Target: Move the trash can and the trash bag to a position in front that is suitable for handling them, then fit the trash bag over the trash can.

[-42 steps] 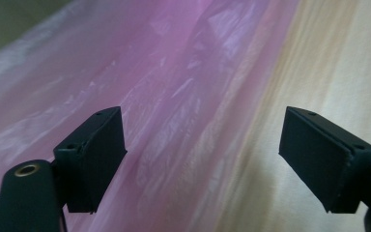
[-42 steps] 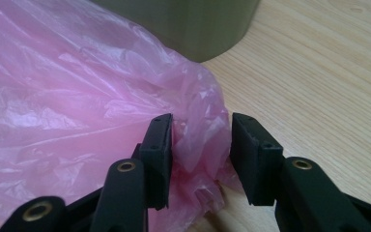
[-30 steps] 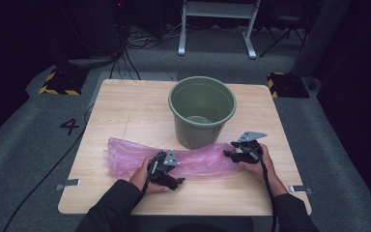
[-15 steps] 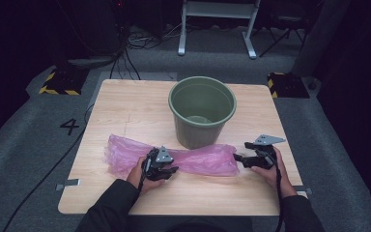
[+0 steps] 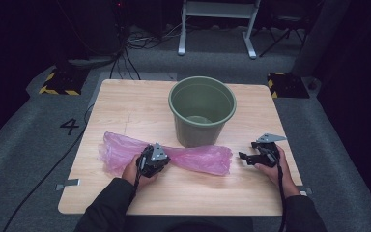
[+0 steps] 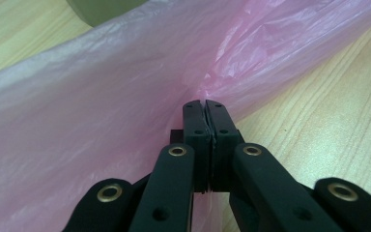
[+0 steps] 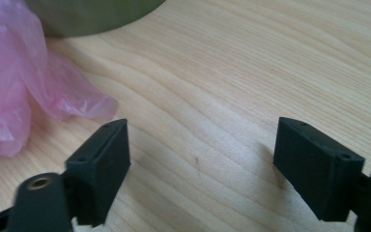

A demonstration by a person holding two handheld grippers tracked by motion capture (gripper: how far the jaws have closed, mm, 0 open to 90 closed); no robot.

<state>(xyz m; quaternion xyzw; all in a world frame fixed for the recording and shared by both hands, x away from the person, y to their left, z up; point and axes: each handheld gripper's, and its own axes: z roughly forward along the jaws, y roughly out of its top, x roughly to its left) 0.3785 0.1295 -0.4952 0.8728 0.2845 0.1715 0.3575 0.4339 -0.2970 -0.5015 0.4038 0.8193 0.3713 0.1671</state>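
Your bag [image 5: 193, 158] is translucent pink plastic, paler where it lies in a single layer and deeper rose in the creases. The bucket [image 5: 202, 110] at the far side is a dull olive green, inside and out. Your bench [image 5: 125, 104] is pale wood with fine brown grain lines. Both of your tools, left [image 5: 150, 162] and right [image 5: 244, 157], are matt black, with brass-coloured rivets and grey top plates. The floor [image 5: 34, 125] is grey, marked with a black "4" [image 5: 70, 126].
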